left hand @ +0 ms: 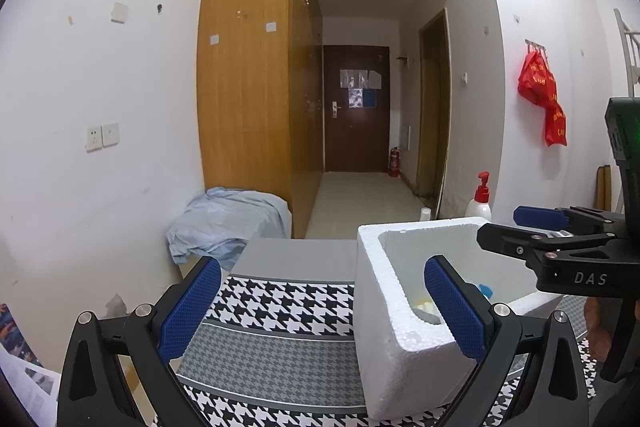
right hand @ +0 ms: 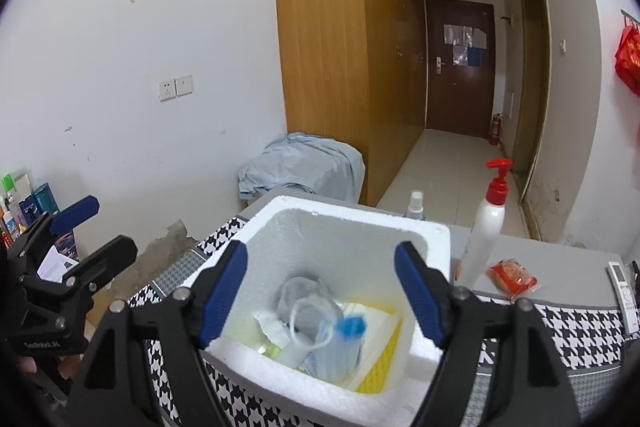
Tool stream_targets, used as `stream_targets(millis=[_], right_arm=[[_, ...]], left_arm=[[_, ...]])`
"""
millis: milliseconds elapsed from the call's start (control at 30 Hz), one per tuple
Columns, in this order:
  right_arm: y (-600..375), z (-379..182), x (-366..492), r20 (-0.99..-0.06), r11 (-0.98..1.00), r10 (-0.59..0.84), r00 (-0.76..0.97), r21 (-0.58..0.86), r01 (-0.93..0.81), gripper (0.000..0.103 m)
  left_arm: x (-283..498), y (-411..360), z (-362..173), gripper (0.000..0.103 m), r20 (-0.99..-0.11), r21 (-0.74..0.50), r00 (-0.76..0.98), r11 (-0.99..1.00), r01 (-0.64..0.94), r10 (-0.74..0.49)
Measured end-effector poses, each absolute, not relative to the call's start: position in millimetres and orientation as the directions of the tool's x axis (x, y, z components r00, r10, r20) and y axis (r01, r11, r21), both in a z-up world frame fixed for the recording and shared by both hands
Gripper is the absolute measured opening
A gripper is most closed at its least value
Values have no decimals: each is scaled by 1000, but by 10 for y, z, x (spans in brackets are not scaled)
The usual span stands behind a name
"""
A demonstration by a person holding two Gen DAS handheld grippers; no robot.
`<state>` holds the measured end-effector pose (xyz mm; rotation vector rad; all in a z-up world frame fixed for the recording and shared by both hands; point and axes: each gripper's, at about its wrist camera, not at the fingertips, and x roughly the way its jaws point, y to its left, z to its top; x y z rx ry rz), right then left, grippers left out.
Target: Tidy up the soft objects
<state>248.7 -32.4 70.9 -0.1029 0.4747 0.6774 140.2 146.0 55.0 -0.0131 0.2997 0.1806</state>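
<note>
A white foam box (right hand: 340,391) stands on the houndstooth cloth (left hand: 280,327); it also shows in the left wrist view (left hand: 400,355). Inside lie soft items: a grey sock-like piece (right hand: 304,303), a blue and white face mask (right hand: 340,343) and a yellow and white cloth (right hand: 380,359). My right gripper (right hand: 324,291) is open and empty just above the box opening. My left gripper (left hand: 322,303) is open and empty at the box's left side, with its right finger over the box's rim.
A white pump bottle with a red top (right hand: 486,223), a small spray bottle (right hand: 415,205), a red packet (right hand: 512,277) and a remote (right hand: 624,291) stand right of the box. A pale blue sheet (left hand: 228,223) covers a low stand by the wooden wardrobe (left hand: 256,67).
</note>
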Motion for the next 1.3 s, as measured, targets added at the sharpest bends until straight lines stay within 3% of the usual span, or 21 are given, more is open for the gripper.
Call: stream_targets(millis=[333, 433, 633, 1300], right_arm=[[-757, 808, 2366, -417, 807, 562, 715, 87, -583, 80], [-934, 849, 2310, -393, 816, 559, 730, 104, -568, 93], [-1275, 886, 2236, -370, 831, 541, 755, 98, -547, 103], [-1863, 957, 1692, -289, 862, 504, 814, 101, -497, 103]], left_arm=[[1411, 1123, 630, 102, -287, 24, 948, 991, -134, 135], [1414, 990, 641, 102, -290, 23, 948, 992, -127, 128], [1425, 695, 664, 102, -298, 7, 947, 992, -126, 122], [985, 202, 787, 102, -263, 49, 956, 992, -120, 129]])
